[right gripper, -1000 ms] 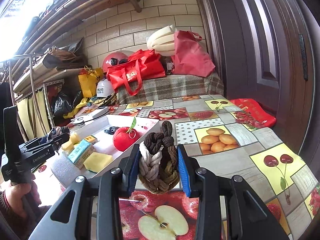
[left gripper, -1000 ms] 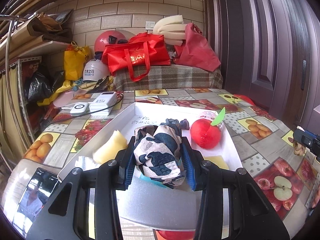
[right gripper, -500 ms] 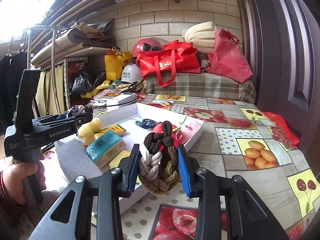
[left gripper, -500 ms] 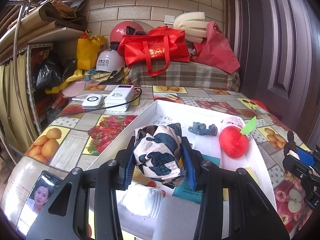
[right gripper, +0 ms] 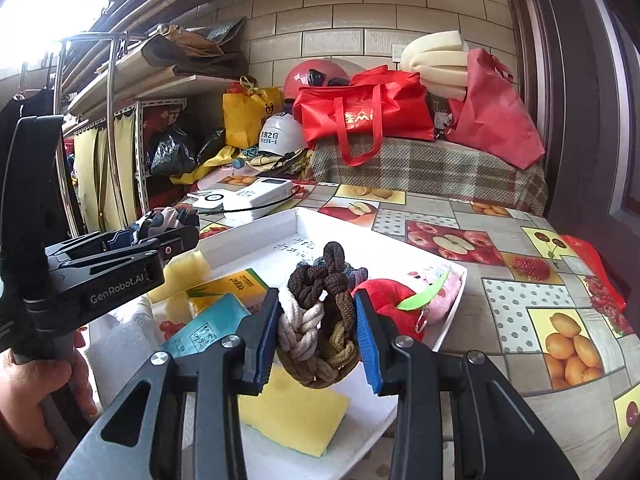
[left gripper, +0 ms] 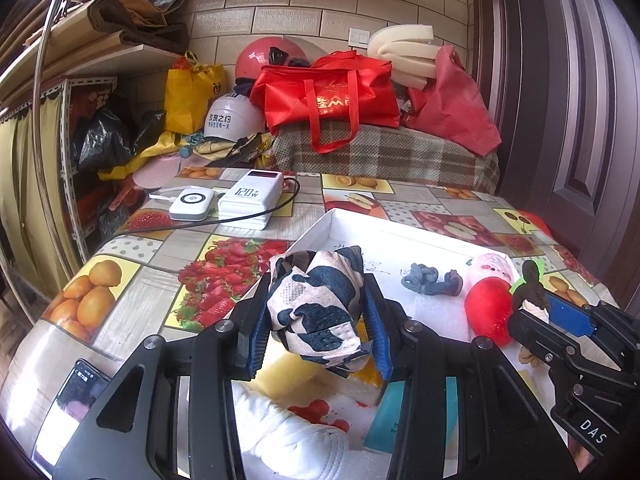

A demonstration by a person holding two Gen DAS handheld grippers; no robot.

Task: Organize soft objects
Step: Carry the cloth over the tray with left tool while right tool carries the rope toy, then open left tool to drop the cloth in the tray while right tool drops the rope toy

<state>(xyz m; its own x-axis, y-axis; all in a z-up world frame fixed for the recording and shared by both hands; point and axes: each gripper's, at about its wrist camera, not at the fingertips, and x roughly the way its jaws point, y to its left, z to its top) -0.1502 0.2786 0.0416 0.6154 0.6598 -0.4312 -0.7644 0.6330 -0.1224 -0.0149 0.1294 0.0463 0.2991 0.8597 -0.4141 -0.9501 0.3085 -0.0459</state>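
The left gripper [left gripper: 316, 320] clamps a cow-print cloth [left gripper: 316, 308], the right gripper [right gripper: 318, 336] a braided rope knot [right gripper: 320, 328], both over the white tray [right gripper: 360, 224] on a fruit-print tablecloth [right gripper: 540, 280]; a brick wall [left gripper: 304, 12] stands behind.

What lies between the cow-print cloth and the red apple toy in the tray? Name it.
In the left wrist view, a blue-grey hair tie lies on the white tray, between the cloth and the apple toy.
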